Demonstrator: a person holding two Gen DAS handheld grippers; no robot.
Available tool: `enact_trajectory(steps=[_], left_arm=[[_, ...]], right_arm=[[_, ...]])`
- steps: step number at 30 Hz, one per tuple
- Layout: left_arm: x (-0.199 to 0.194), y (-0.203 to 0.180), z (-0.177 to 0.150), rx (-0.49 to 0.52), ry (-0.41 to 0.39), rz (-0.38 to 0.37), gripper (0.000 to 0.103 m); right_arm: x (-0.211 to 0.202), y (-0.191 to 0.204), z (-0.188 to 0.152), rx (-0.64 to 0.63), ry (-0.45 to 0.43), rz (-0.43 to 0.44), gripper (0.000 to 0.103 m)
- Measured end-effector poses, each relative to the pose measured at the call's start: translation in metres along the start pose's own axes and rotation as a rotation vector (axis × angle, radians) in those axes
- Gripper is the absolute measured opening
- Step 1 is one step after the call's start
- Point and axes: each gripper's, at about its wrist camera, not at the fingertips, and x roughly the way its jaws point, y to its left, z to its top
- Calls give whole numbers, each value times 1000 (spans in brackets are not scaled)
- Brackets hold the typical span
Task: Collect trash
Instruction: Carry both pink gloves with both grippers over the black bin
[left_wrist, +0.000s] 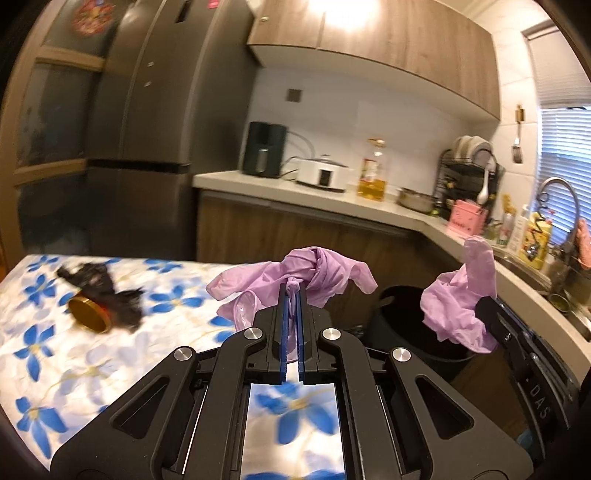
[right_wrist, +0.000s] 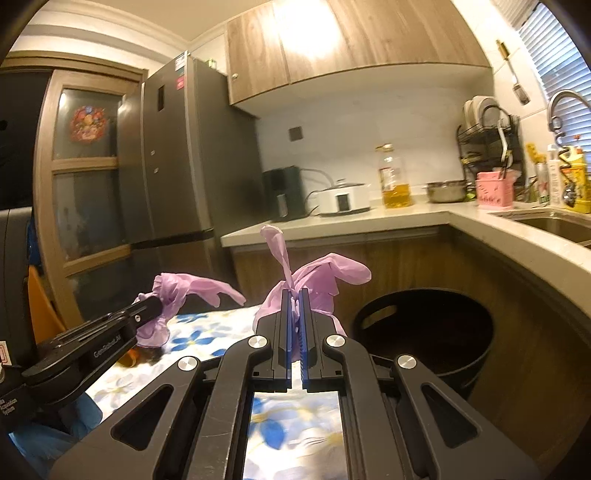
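Observation:
My left gripper (left_wrist: 293, 291) is shut on a crumpled purple glove (left_wrist: 317, 269) and holds it above the right end of the flowered table (left_wrist: 110, 354). My right gripper (right_wrist: 294, 297) is shut on a second purple glove (right_wrist: 325, 275), held up beside the black trash bin (right_wrist: 424, 332). In the left wrist view the right gripper's glove (left_wrist: 458, 295) hangs over the bin (left_wrist: 402, 314). In the right wrist view the left gripper's glove (right_wrist: 184, 291) shows at left. A black crumpled wrapper (left_wrist: 99, 291) and a gold lid (left_wrist: 88, 314) lie on the table.
A counter (right_wrist: 369, 218) with a white cooker (right_wrist: 343, 199), oil bottle (right_wrist: 395, 177), pot and dish rack (right_wrist: 487, 136) runs behind the bin. A sink (right_wrist: 554, 225) is at right. A grey fridge (right_wrist: 177, 155) stands at left.

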Motion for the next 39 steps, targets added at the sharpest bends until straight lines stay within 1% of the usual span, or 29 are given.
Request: enact_trajectory(steps=[10,14,17,29,39], left_arm=[[30,-69,12,60,-16,-117,2],[43,-88,14,67,-12,-151,2],[54,-102,13,78,-5,-174,2],[87,-135,9,112,21,-200,2],[102,-145,5,129,33,-211,2]], right_arm=[[-6,-57,17,25,-54,-111,4],[-5,-77,21,48,-71,-150,4],[-2,-90,22,62,-70,-162,4],[17,-116,24,70,-56,-177,4],[26,-120,23,85,-46,-190,4]])
